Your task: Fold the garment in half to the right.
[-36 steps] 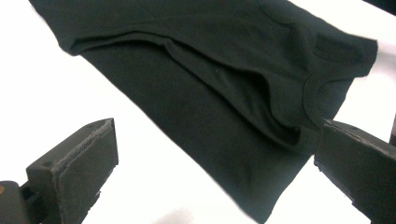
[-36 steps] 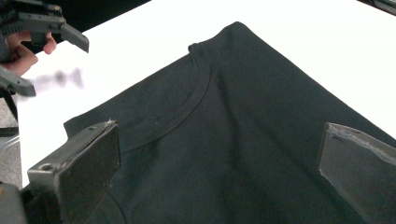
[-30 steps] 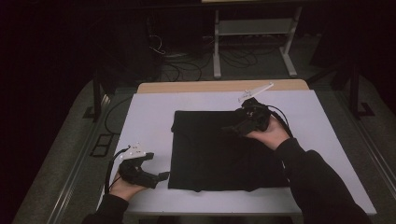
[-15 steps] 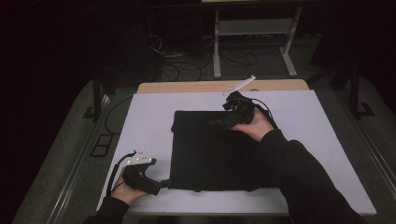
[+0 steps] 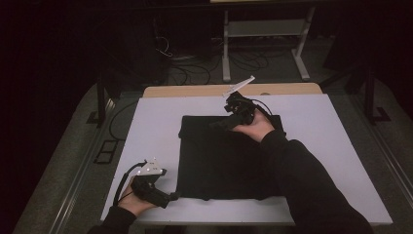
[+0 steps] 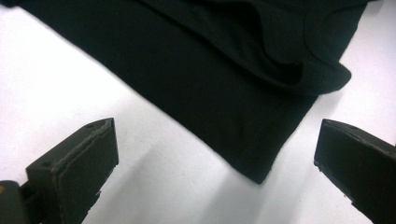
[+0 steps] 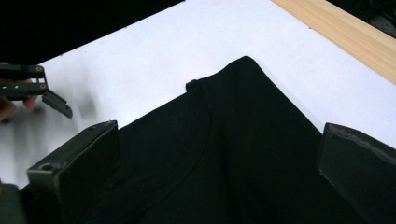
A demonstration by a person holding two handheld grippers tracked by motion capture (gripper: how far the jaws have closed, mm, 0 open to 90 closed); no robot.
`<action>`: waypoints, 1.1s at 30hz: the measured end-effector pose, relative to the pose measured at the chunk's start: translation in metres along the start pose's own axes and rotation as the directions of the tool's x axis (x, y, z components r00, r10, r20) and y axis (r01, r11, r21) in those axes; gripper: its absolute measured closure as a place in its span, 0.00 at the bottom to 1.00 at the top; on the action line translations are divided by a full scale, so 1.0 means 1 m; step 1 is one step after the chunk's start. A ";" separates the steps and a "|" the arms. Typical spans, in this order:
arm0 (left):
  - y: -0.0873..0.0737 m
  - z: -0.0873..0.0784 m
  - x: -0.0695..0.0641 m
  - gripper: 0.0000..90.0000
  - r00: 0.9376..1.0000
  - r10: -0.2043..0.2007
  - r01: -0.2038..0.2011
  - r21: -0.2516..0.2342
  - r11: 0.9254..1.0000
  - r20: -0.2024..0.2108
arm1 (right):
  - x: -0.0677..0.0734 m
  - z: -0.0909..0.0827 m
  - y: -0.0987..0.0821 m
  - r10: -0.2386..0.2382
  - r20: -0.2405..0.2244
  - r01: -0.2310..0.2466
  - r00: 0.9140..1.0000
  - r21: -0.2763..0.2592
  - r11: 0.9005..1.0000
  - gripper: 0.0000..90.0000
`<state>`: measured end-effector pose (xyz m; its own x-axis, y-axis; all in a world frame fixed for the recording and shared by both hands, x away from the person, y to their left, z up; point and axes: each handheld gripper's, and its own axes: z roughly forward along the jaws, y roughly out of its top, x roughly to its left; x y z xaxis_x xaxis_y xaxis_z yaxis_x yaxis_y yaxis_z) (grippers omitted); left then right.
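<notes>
While hovering with jaws apart, left gripper (image 5: 171, 197) nearing black garment's (image 5: 224, 161) near-left corner, right gripper (image 5: 220, 124) having shifted toward far edge, readying a fold.

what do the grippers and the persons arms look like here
Both arms wear long black sleeves. The left gripper and right gripper are black, each topped by a pale grey three-cornered plate and trailing a black cable. Their jaws are blocky, dark, flat-faced pads.
</notes>
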<state>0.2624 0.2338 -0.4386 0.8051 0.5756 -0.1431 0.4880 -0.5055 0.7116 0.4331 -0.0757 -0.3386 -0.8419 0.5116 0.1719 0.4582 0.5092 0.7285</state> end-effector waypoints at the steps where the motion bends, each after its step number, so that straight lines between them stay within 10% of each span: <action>1: 0.000 0.001 0.001 0.00 1.000 0.012 -0.012 0.004 1.000 0.004 | -0.001 0.002 0.001 -0.005 -0.001 0.005 1.000 0.002 1.000 0.00; 33: -0.003 0.019 -0.013 0.00 0.996 0.077 -0.080 0.046 0.996 0.049 | -0.020 0.063 0.037 0.031 0.001 -0.031 1.000 -0.026 0.999 0.01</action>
<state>0.2568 0.2158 -0.4514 0.8560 0.5025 -0.1212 0.4373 -0.5790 0.6882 0.4845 -0.0232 -0.3571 -0.8268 0.5280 0.1938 0.4765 0.4745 0.7401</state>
